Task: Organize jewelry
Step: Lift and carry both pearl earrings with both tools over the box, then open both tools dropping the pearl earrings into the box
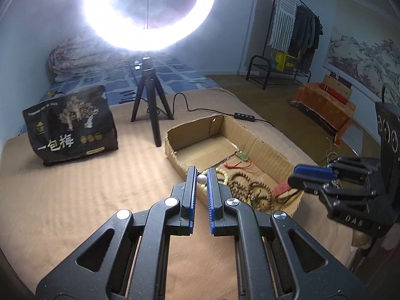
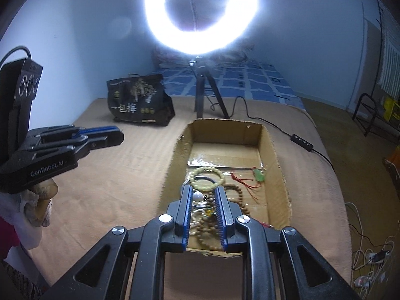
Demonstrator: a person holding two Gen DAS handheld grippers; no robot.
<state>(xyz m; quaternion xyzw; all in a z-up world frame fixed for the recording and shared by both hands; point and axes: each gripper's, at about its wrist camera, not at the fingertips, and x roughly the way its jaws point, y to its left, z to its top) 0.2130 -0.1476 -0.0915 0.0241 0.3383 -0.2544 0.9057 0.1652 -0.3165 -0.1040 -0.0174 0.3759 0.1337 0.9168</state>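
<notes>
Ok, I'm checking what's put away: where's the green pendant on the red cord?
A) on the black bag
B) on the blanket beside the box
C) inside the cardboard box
C: the green pendant lies on the floor of the cardboard box.

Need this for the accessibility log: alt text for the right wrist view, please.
The right gripper, jaws open, hangs over the near end of a cardboard box holding bead bracelets, a white bead and a green pendant on red cord. The left gripper hangs at left; behind stand a black bag and glaring ring light.
</notes>
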